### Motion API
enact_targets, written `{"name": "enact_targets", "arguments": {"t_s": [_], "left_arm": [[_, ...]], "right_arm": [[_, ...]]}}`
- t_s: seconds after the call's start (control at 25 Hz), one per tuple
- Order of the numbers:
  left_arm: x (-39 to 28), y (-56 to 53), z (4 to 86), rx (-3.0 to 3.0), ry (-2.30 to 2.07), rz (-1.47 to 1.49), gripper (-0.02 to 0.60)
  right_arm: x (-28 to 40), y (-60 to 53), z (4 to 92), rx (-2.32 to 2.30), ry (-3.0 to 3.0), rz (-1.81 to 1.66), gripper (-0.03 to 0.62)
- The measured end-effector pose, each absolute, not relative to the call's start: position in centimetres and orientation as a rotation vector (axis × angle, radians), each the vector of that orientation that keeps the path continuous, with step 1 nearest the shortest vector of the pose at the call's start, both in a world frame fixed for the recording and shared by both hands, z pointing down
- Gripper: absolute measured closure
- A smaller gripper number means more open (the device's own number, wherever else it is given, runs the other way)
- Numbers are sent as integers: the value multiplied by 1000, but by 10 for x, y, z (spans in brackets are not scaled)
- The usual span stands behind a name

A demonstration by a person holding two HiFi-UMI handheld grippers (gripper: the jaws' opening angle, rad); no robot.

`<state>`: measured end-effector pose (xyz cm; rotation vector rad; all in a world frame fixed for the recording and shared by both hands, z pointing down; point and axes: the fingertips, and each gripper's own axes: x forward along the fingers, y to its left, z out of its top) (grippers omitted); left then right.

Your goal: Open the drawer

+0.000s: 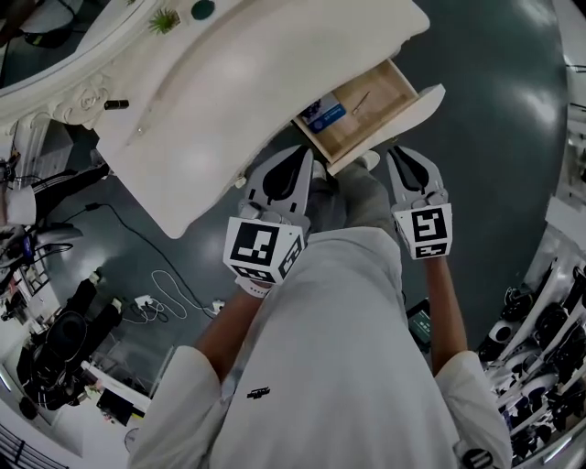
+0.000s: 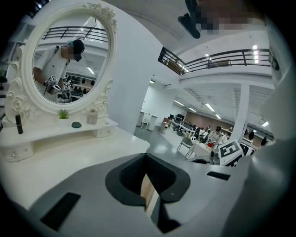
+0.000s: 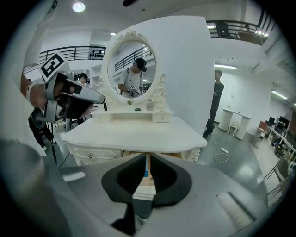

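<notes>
As I look down through the head view, the drawer (image 1: 366,105) stands pulled out from under the white counter (image 1: 229,92), its pale wooden box open at the top. Inside lie a blue-and-white packet (image 1: 322,114), at the end nearest the counter, and a thin dark item (image 1: 359,99) too small for me to name. The drawer's cream front panel runs from lower left to upper right in that view, and the box points out of the counter toward me.

My left tool (image 1: 307,153) and right tool (image 1: 394,153) sit just beside that panel. Each has its jaws a narrow slit apart with nothing between them.

On the counter stand an oval mirror (image 2: 69,60), a small potted plant (image 1: 165,20) and a black tube (image 1: 116,104). The floor (image 1: 494,137) is dark and glossy, with a white cable (image 1: 165,293) looped on it. The room is a big white hall with railed balconies.
</notes>
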<state>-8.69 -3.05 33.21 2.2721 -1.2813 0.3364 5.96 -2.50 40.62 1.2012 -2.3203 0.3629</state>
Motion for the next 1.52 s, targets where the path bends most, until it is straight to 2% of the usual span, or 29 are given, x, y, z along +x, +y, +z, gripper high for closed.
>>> {"name": "enact_targets", "arguments": {"t_s": [0.24, 0.92, 1.52], "left_arm": [[-90, -27, 321, 2281, -1289, 302, 572], [-113, -26, 286, 2337, -1331, 249, 572], [-125, -24, 248, 2395, -1363, 172, 572]], "right_arm": [[42, -28, 366, 1214, -2373, 319, 583], [30, -42, 281, 1329, -2485, 200, 583], [47, -35, 233, 1397, -2514, 85, 583]]}}
